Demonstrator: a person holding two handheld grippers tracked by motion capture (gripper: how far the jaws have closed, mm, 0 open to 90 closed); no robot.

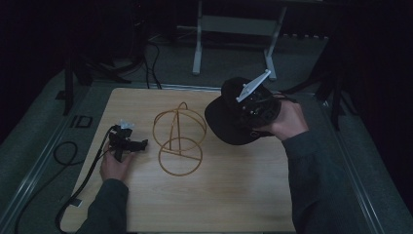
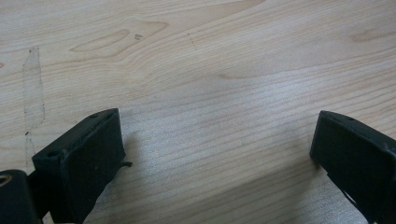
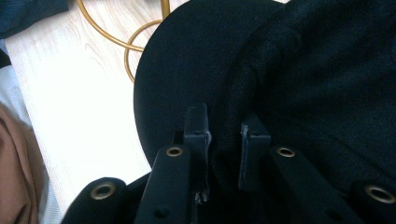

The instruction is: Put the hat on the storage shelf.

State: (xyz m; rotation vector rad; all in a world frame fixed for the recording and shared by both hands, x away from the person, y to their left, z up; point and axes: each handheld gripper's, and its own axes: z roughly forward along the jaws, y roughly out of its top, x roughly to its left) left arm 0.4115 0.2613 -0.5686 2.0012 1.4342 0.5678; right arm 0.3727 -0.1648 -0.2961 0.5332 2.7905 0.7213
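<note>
A black cap [image 1: 228,119] hangs above the right side of the wooden table [image 1: 229,195], pinched by my right gripper [image 1: 253,105]. In the right gripper view the two jaws close on a fold of the cap [image 3: 299,70] where brim meets crown, right gripper [image 3: 224,128]. A gold wire hat stand [image 1: 178,139] rests upright at the table's middle, just left of the cap, and its rings [image 3: 128,42] show beyond the brim. My left gripper [image 1: 127,144] lies low on the table left of the stand. Its jaws stand wide apart over bare wood, left gripper [image 2: 215,140].
A black cable [image 1: 80,183] trails from the left gripper off the table's left edge. A white metal frame [image 1: 234,36] stands on the floor beyond the far edge. Bare wood lies in front of the stand.
</note>
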